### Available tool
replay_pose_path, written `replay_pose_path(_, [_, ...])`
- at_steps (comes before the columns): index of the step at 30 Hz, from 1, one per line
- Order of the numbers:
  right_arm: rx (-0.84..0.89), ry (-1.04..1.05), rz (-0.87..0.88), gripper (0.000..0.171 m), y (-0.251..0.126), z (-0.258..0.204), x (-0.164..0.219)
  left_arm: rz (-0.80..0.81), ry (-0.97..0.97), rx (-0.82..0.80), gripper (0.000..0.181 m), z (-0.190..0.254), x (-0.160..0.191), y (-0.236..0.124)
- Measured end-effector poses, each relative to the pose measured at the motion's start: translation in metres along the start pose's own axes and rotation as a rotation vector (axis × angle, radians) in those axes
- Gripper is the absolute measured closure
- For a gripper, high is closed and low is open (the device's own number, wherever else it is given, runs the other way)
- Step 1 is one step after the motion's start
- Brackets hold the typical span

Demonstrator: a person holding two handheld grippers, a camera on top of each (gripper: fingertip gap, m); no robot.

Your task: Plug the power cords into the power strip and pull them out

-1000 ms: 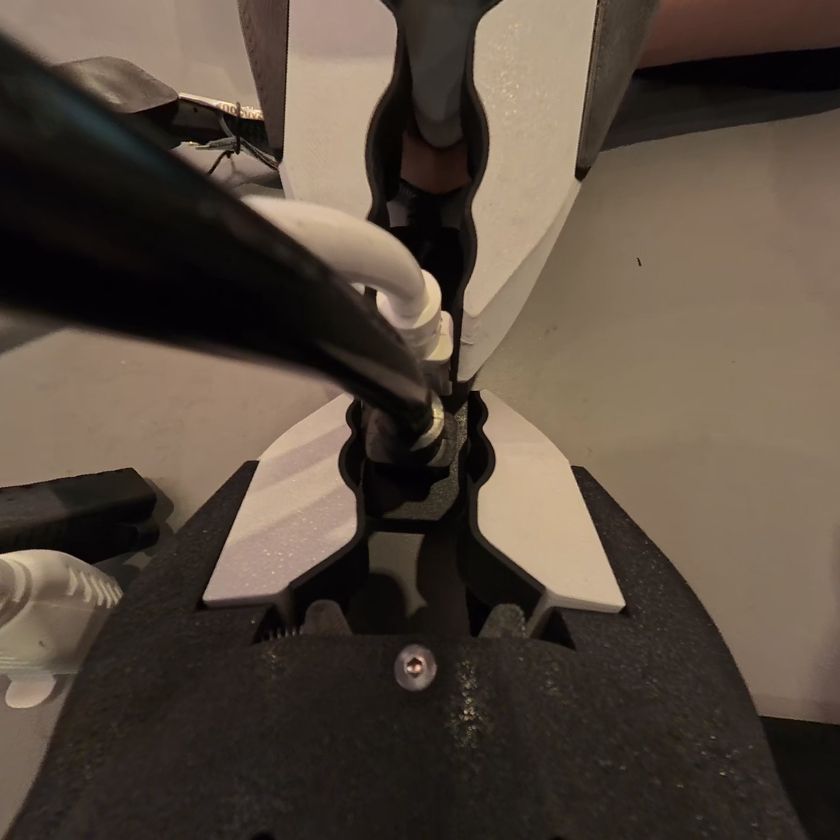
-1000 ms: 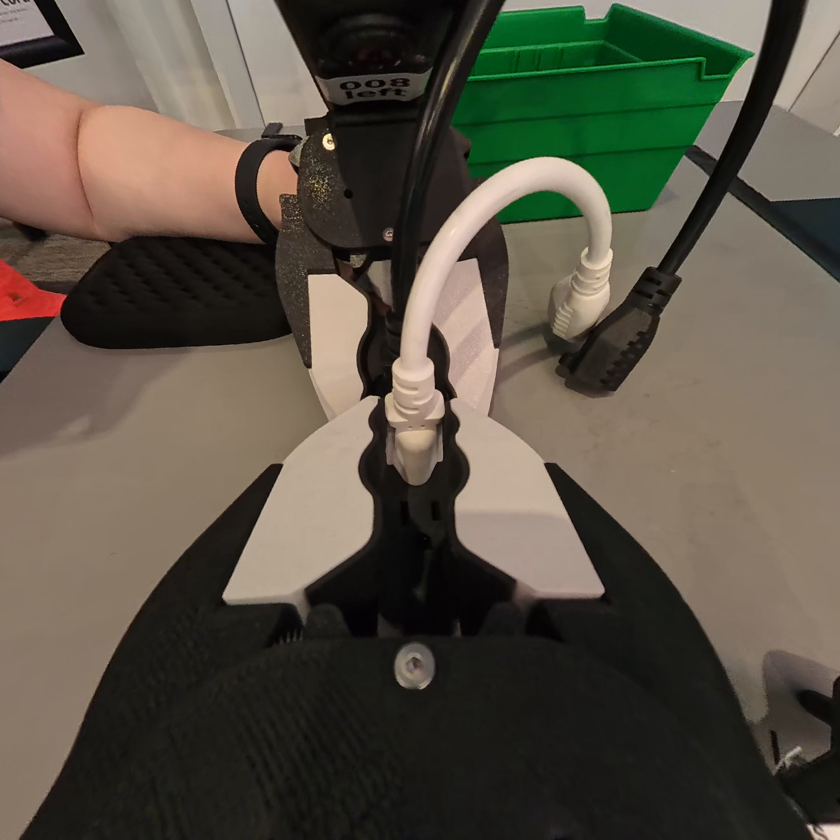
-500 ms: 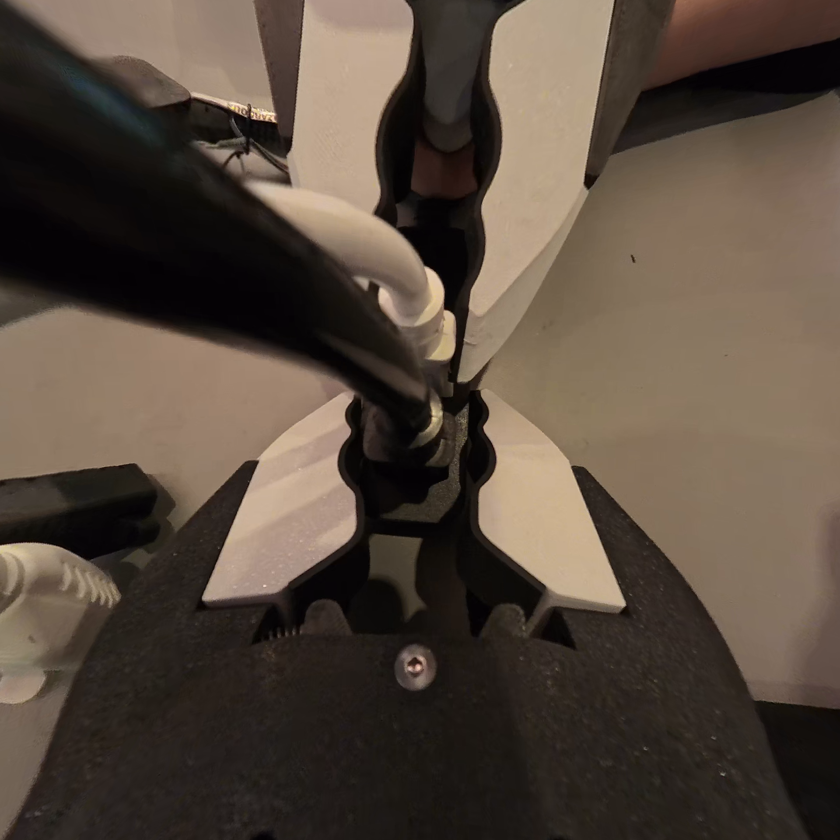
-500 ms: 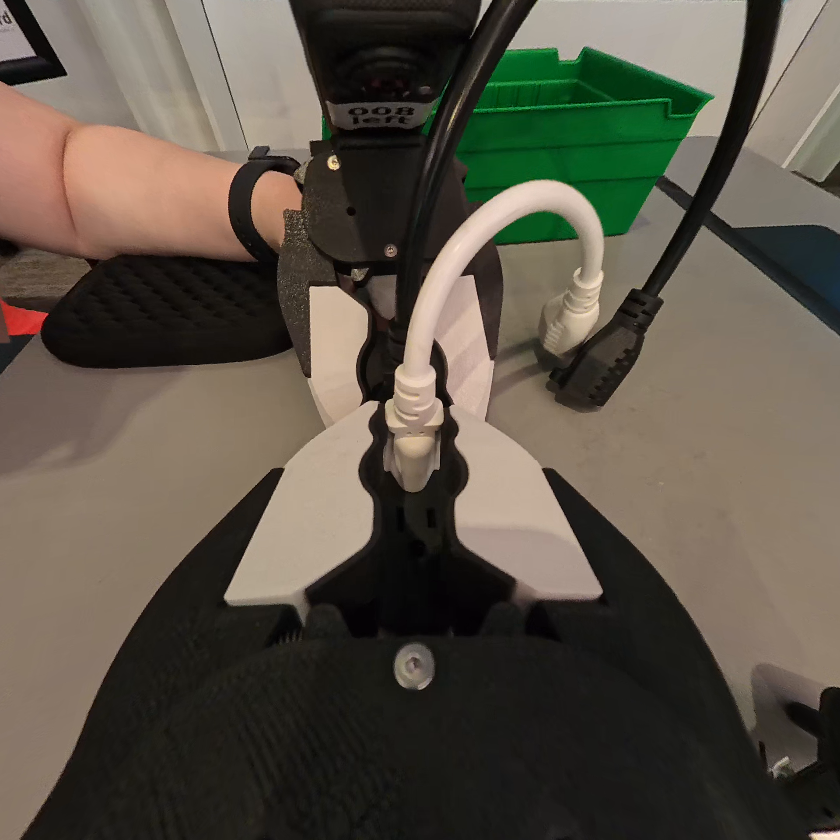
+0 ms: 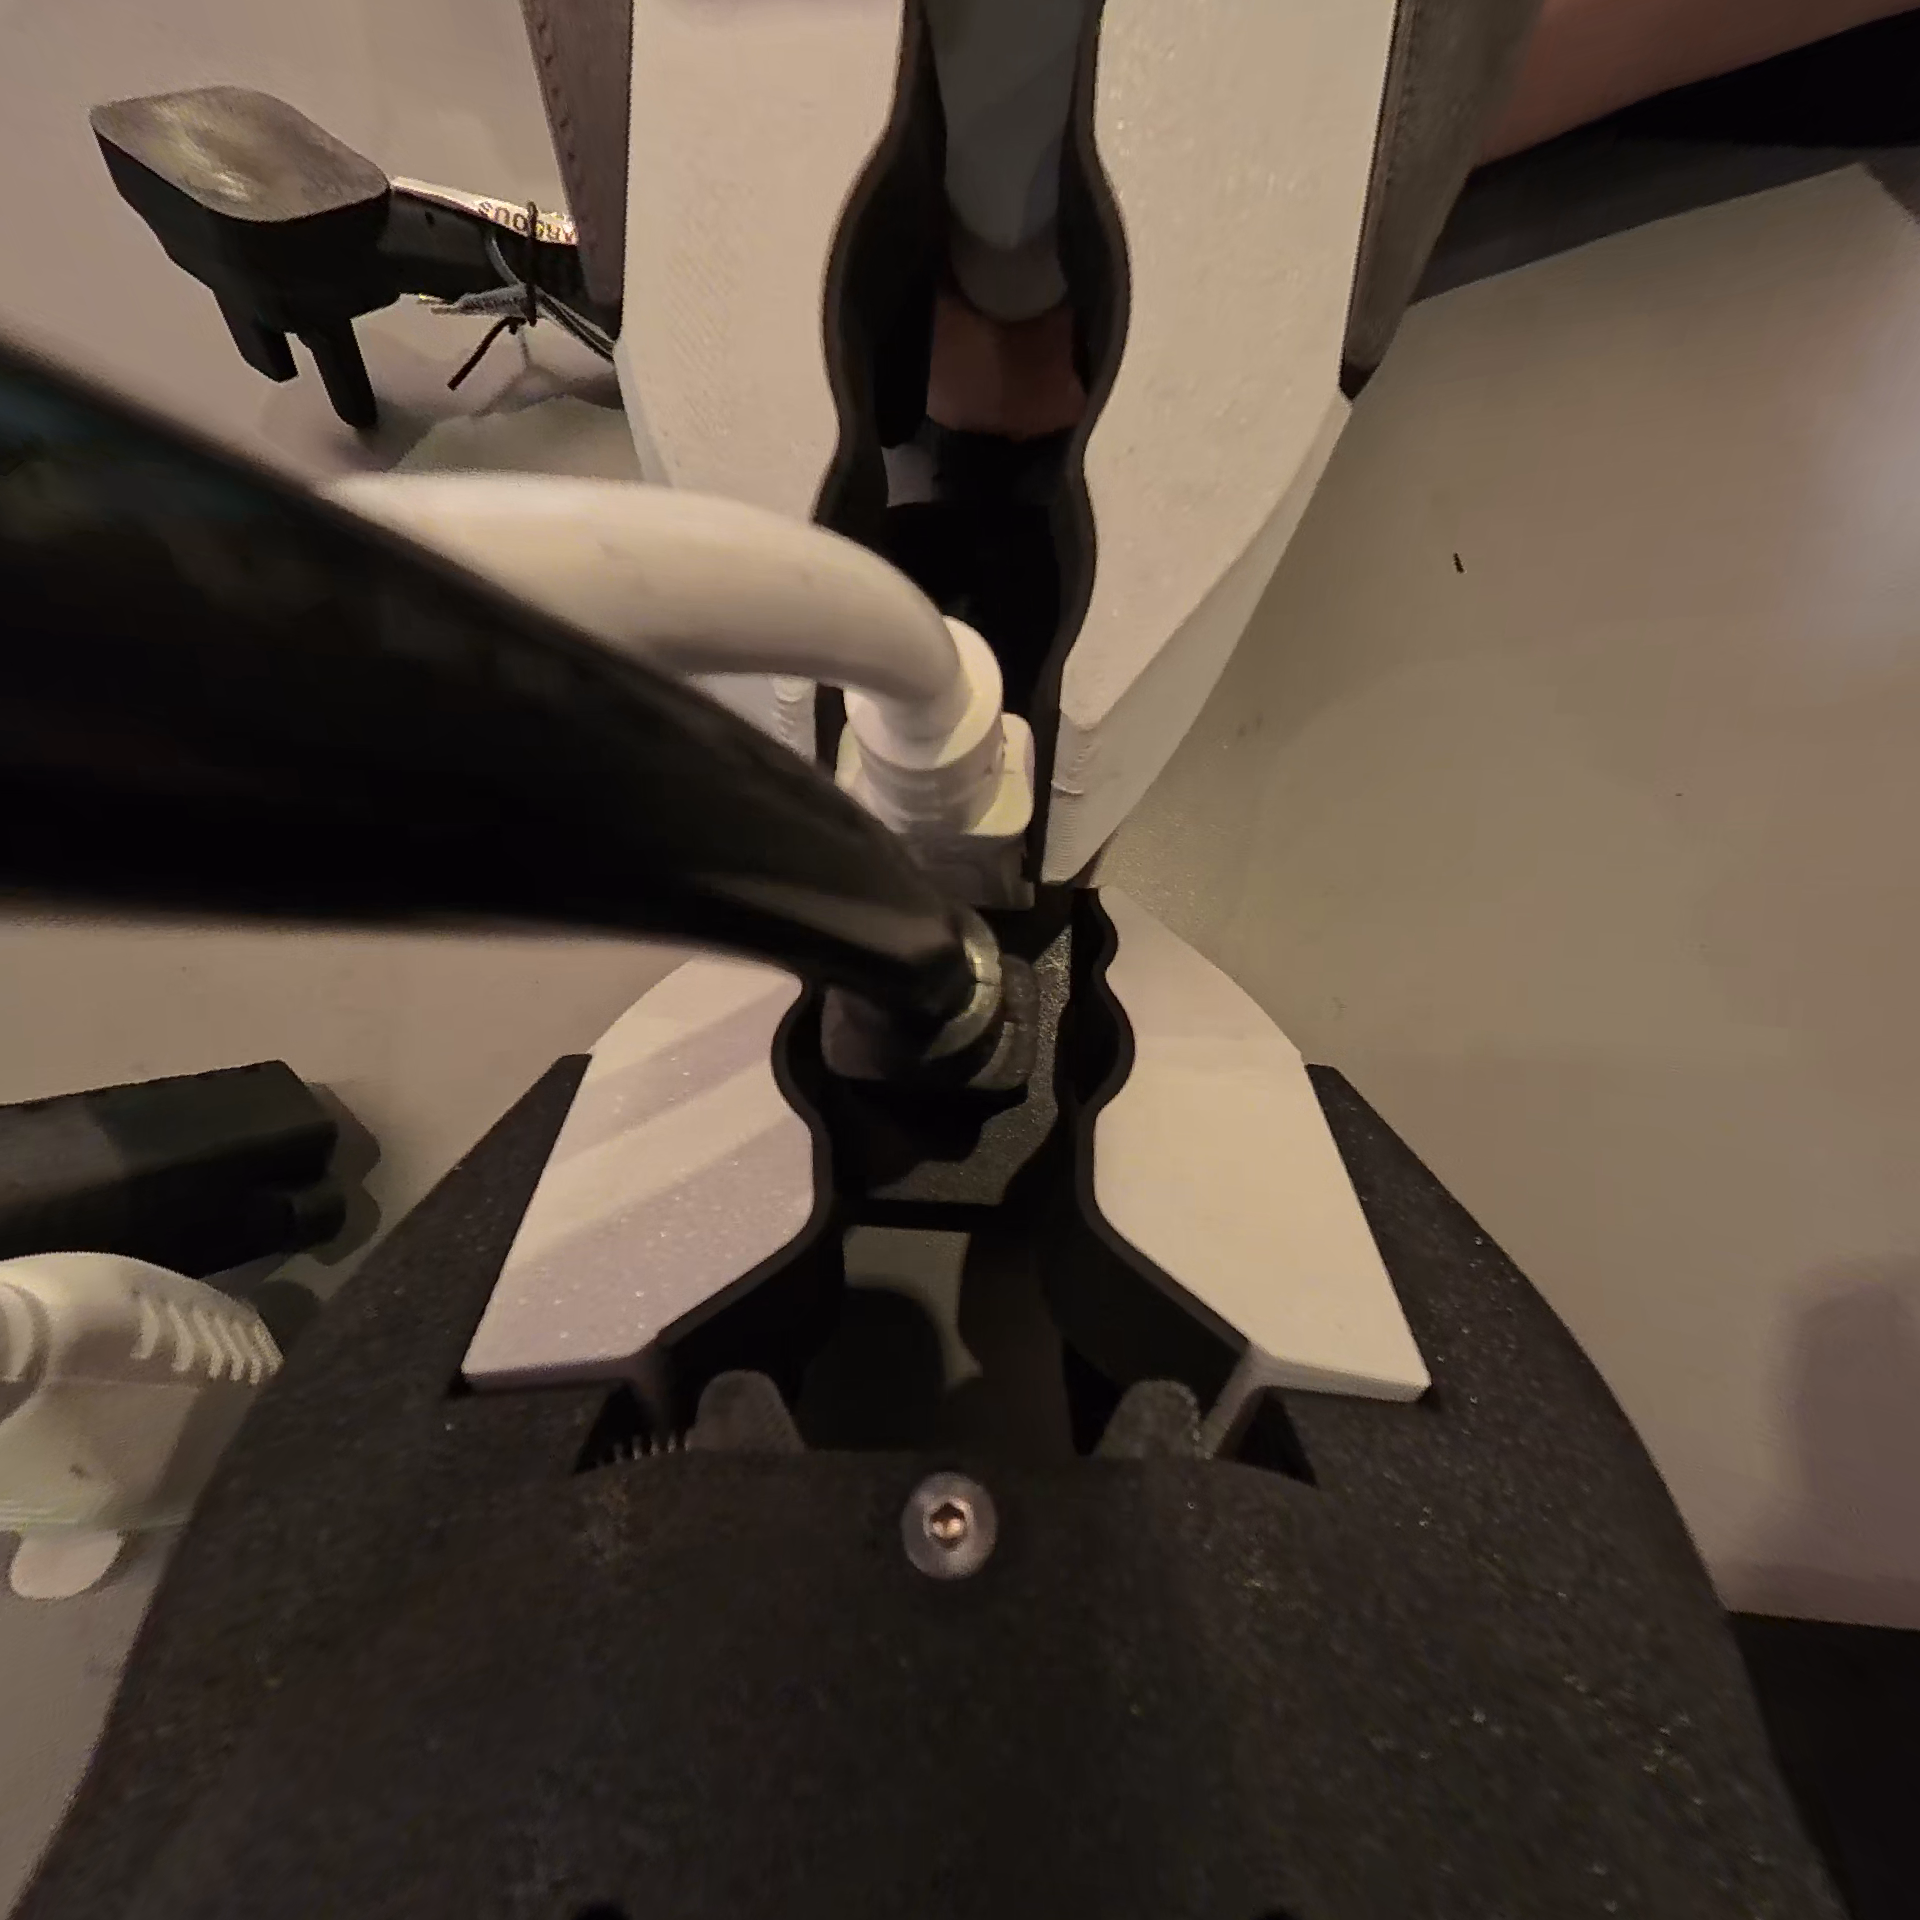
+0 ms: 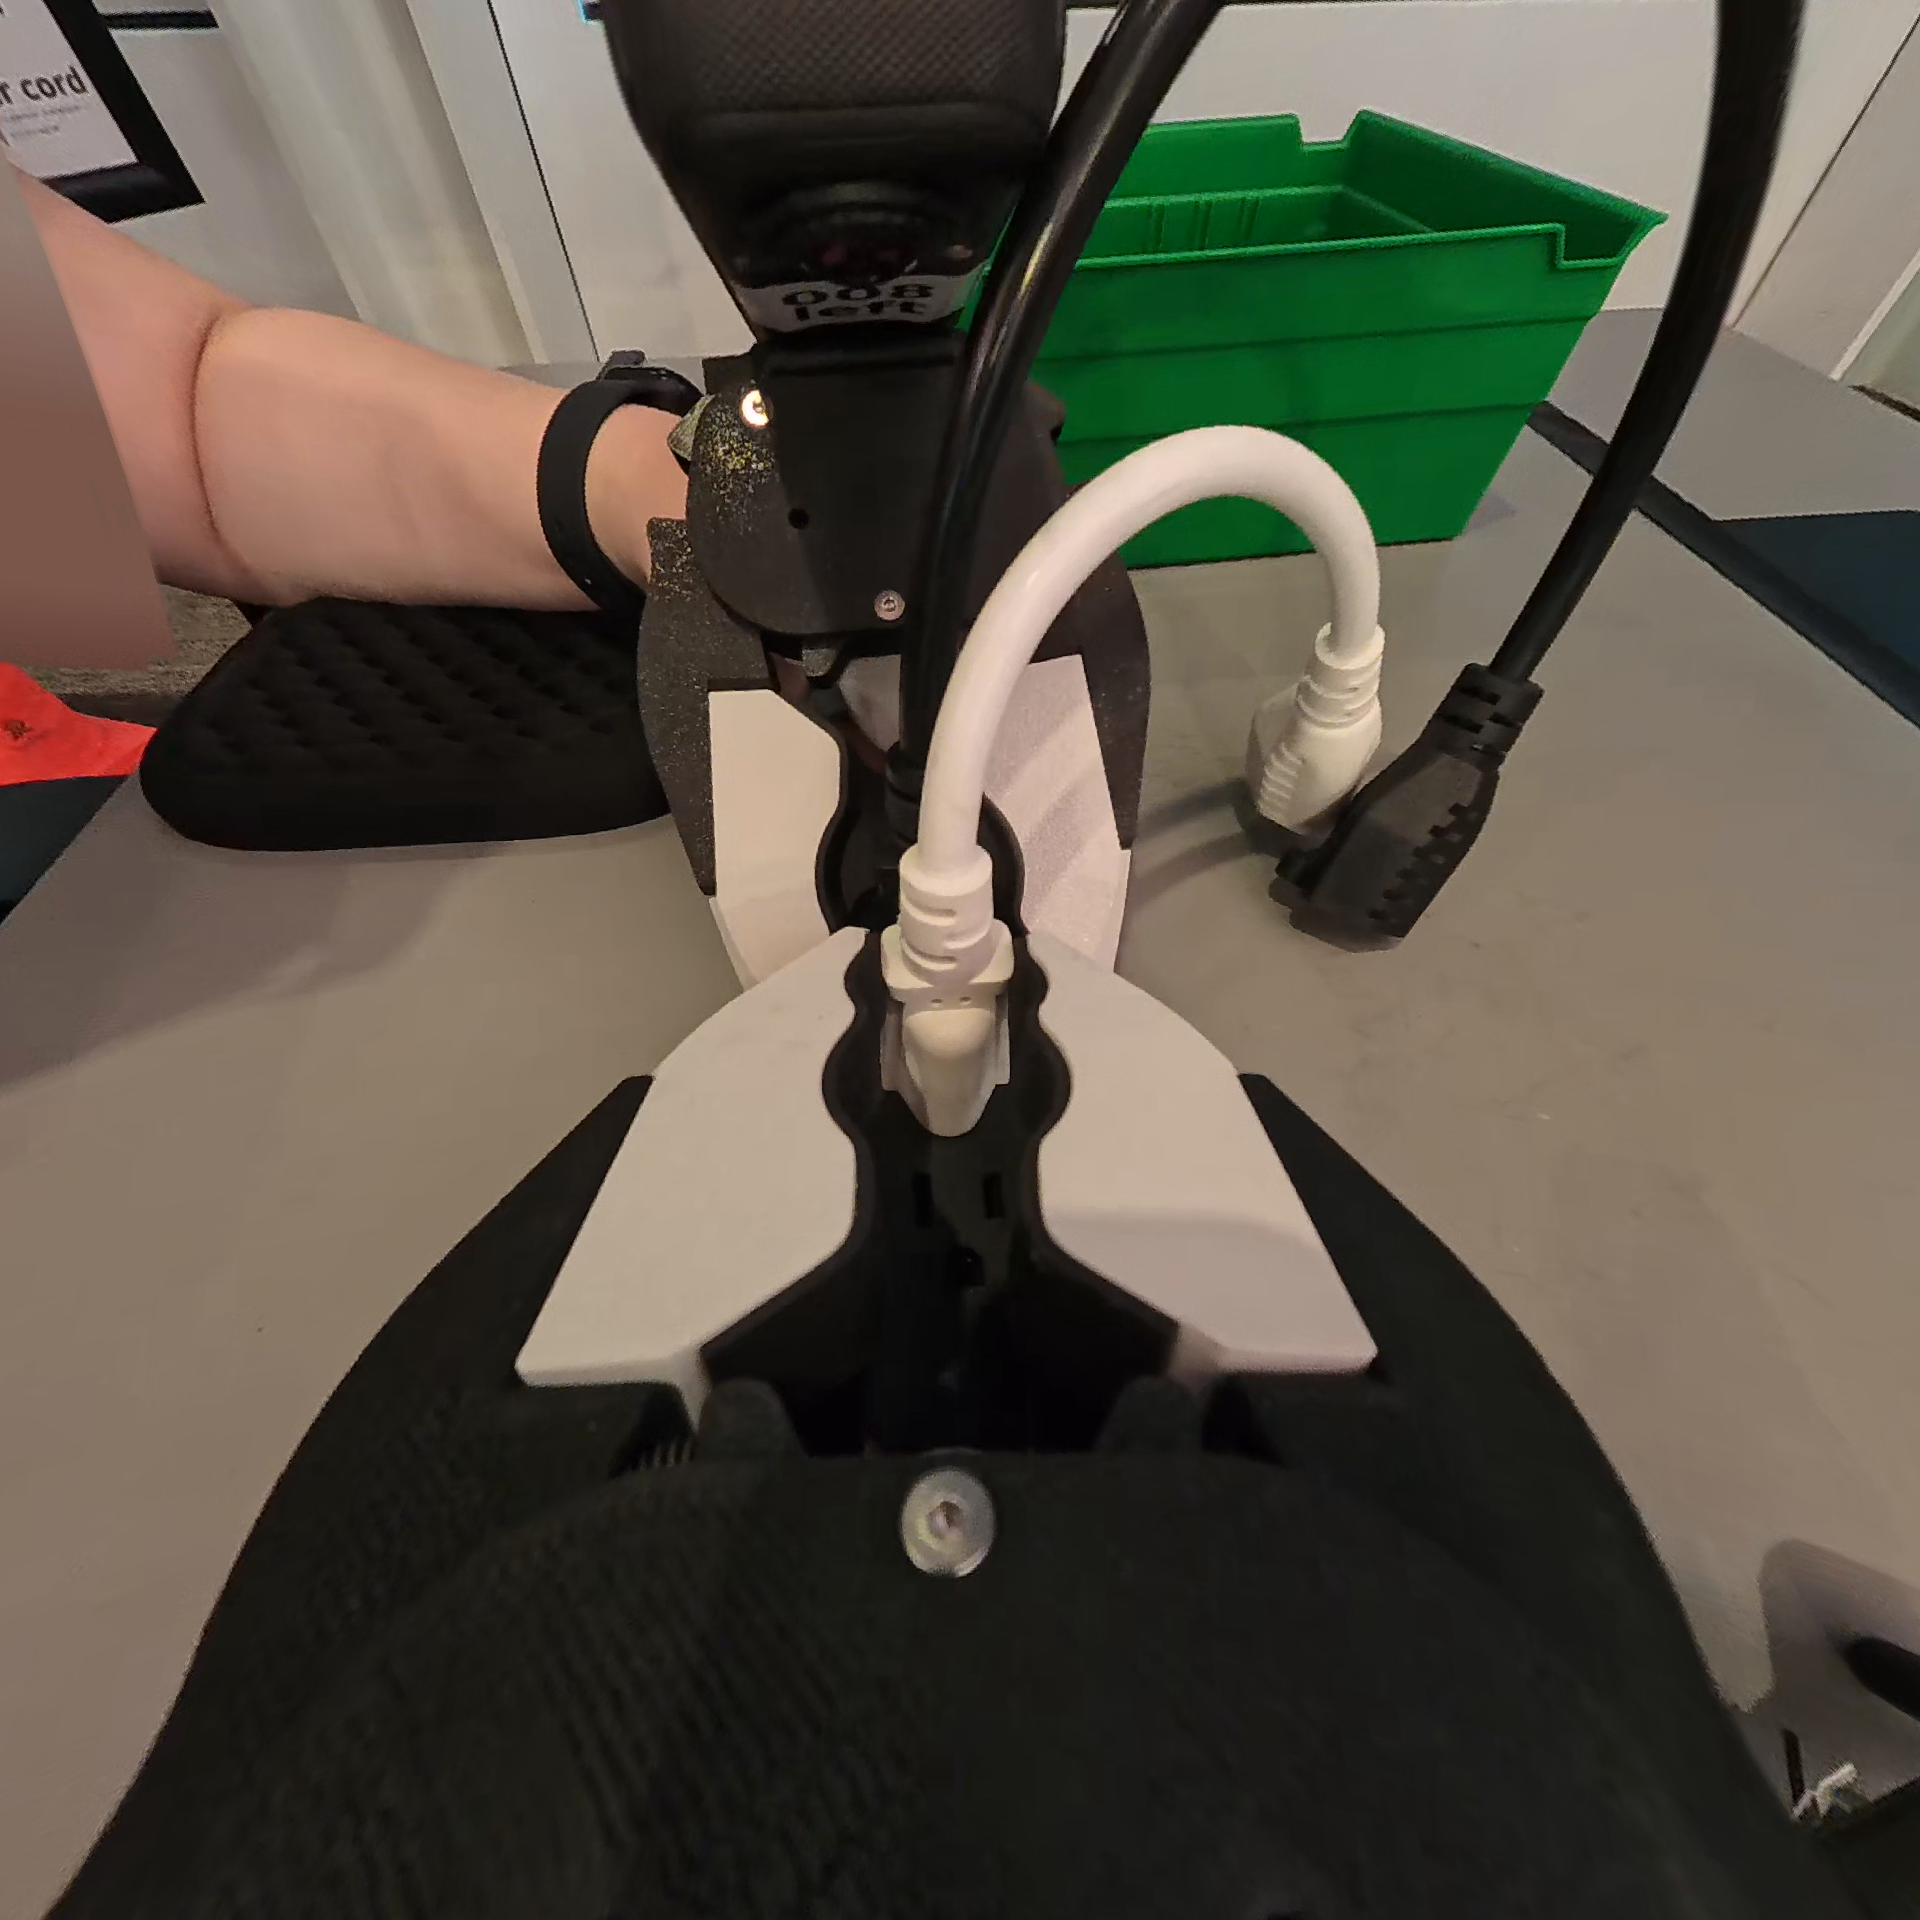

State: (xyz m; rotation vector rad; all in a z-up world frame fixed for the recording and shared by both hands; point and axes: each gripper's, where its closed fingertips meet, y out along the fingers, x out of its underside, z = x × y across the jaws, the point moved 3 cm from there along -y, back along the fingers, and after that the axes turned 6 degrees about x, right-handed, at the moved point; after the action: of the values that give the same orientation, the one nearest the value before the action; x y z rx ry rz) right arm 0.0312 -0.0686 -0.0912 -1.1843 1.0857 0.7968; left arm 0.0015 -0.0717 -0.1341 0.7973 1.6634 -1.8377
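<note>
The black power strip (image 6: 951,1205) lies on the grey table between my two grippers, which face each other. My right gripper (image 6: 945,951) is shut on the white plug (image 6: 945,1039), which sits in a socket of the strip. Its short white cord (image 6: 1143,468) arches to a white socket end (image 6: 1314,727) on the table. My left gripper (image 5: 945,966) is shut on the strip's cord end (image 5: 997,1143), where the thick black cord (image 5: 520,790) leaves it. The right gripper (image 5: 935,831) and the white plug (image 5: 935,790) also show in the left wrist view.
A green bin (image 6: 1351,343) stands behind. A black connector (image 6: 1392,821) lies beside the white socket end. A forearm rests on a black pad (image 6: 416,717) at left. A loose black plug (image 5: 239,197) with a tag lies near the right gripper. The tips of one gripper are about 5 cm away from the tips of the other. Left tips and right tips are each some 10 cm from the black connector (image 6: 1392,821). Look for it in the left wrist view (image 5: 98,1161) too.
The thick black cord has swung a little and uncovers more of the loose black plug. Both grippers keep their hold and the white plug stays in the strip.
</note>
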Motion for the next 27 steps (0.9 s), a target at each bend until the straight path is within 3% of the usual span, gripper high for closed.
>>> replay_pose_path(17, [-0.055, 0.095, -0.062, 0.149, -0.001, 0.007, 0.004, -0.013, -0.024, -0.019, 0.136, -0.003, -0.002, 0.003])
replay_pose_path(24, [-0.181, 0.443, -0.126, 0.146, -0.003, 0.011, -0.003, -0.011, -0.022, -0.015, 0.136, -0.004, -0.002, 0.004])
replay_pose_path(27, [-0.192, 0.434, -0.139, 0.139, -0.002, 0.006, -0.003, -0.013, -0.022, -0.015, 0.136, -0.004, -0.002, 0.004])
